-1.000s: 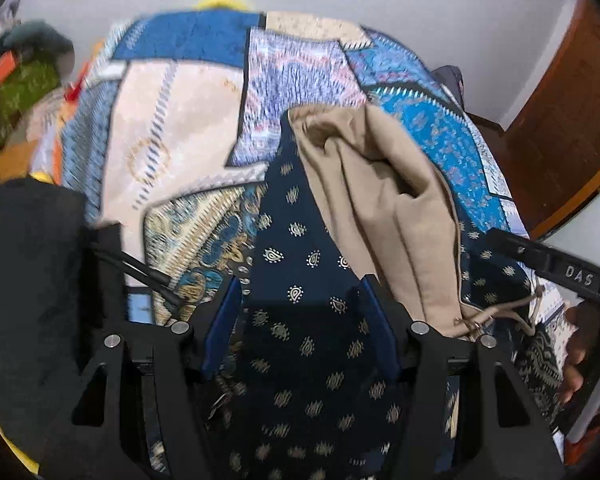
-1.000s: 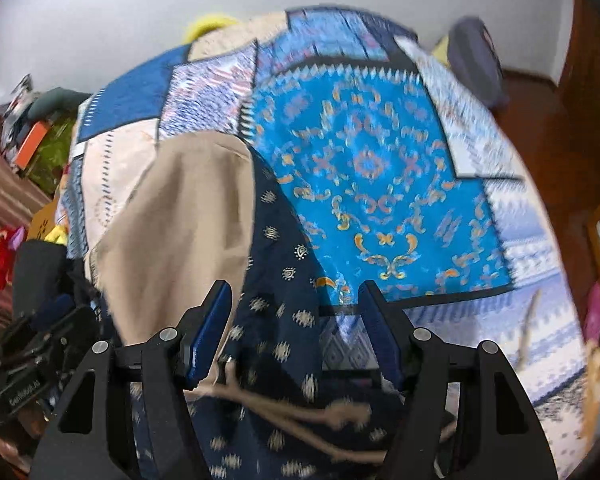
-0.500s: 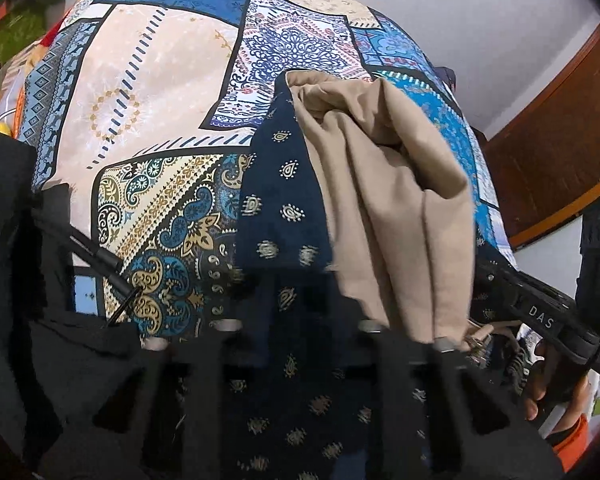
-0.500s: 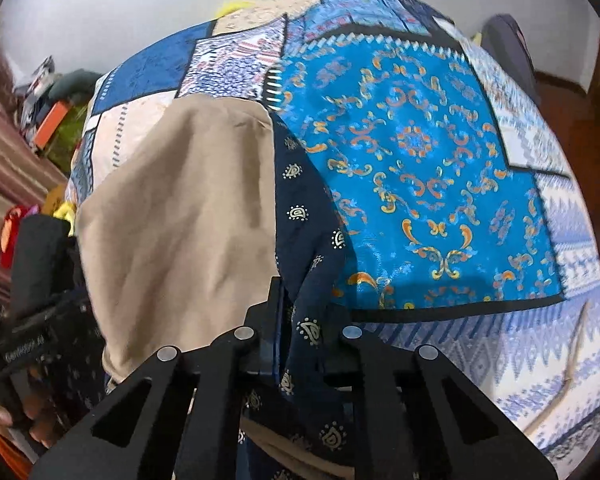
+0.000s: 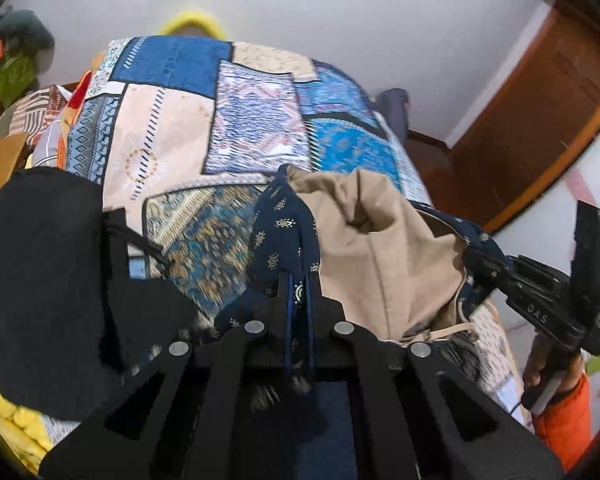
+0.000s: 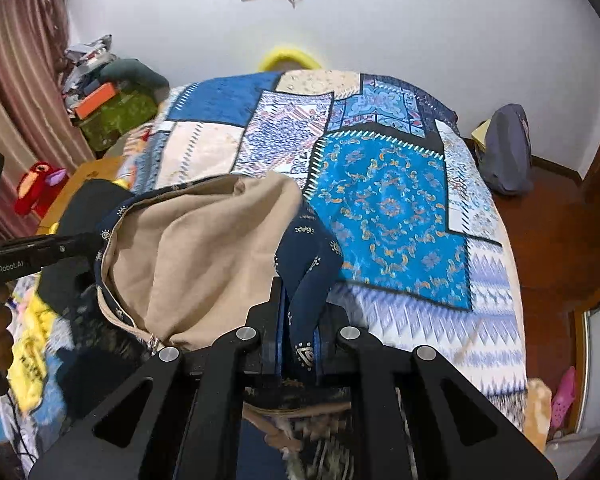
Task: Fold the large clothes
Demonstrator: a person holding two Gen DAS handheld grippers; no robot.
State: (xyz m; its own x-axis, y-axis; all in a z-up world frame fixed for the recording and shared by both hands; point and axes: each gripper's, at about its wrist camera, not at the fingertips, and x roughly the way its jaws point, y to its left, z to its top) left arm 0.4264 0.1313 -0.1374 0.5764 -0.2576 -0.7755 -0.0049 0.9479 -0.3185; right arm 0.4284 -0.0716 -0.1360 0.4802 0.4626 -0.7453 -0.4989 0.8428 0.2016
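Over the patchwork bedspread [image 6: 388, 200], L gripper [image 5: 298, 296] & R gripper [image 6: 300, 308] just clamped navy garment [image 6: 308, 248] edge, lifted; fold starting.

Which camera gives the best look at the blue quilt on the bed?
The right wrist view: the quilt spreads wide there, its bright blue panel and far edge showing. The left wrist view shows only its upper patches; the garment hides much of the rest.

Both handheld grippers are matte black, with angular cut-out arms, round silver screw heads and blue-lined jaws. The right gripper [image 5: 485, 265] bears white "DAS" lettering and a green light; the left gripper [image 6: 96, 242] reads "GenRobot.AI". An orange sleeve [image 5: 566, 420] covers the right wrist.
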